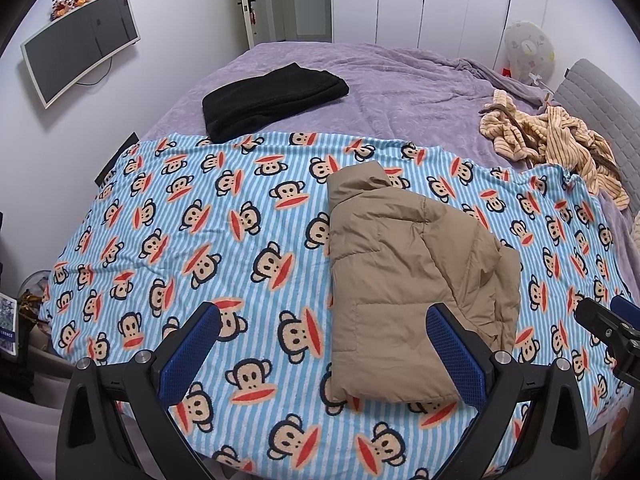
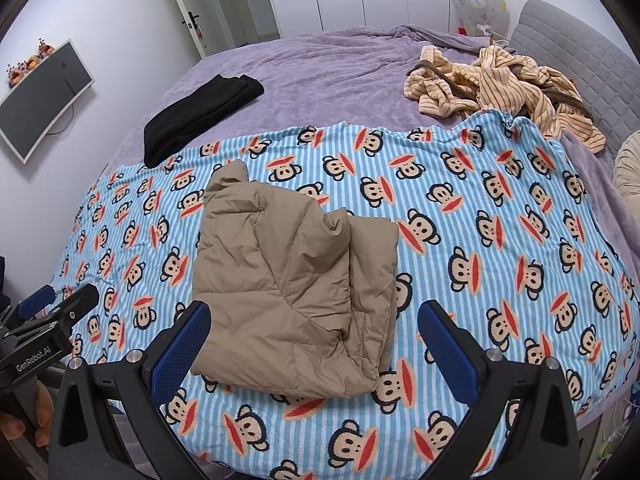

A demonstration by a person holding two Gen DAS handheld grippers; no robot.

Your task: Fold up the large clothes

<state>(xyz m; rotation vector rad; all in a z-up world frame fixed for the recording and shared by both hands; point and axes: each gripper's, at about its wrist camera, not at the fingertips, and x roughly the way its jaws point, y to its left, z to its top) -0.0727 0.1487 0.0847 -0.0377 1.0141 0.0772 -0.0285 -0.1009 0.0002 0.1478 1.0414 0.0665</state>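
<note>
A tan puffer jacket (image 1: 404,272) lies folded lengthwise on the blue striped monkey-print blanket (image 1: 208,240), collar pointing away. It also shows in the right wrist view (image 2: 292,280), with a sleeve folded over the body. My left gripper (image 1: 324,336) is open and empty, hovering above the blanket at the jacket's near left edge. My right gripper (image 2: 314,336) is open and empty, above the jacket's near hem. The right gripper's tip shows at the right edge of the left wrist view (image 1: 612,320); the left gripper shows at the left edge of the right wrist view (image 2: 52,312).
A folded black garment (image 1: 272,98) lies at the far left of the purple bedspread (image 1: 400,88). A crumpled yellow striped garment (image 1: 556,140) lies by the grey headboard (image 1: 600,96). A screen (image 1: 80,44) hangs on the left wall. The bed's near edge is just below the grippers.
</note>
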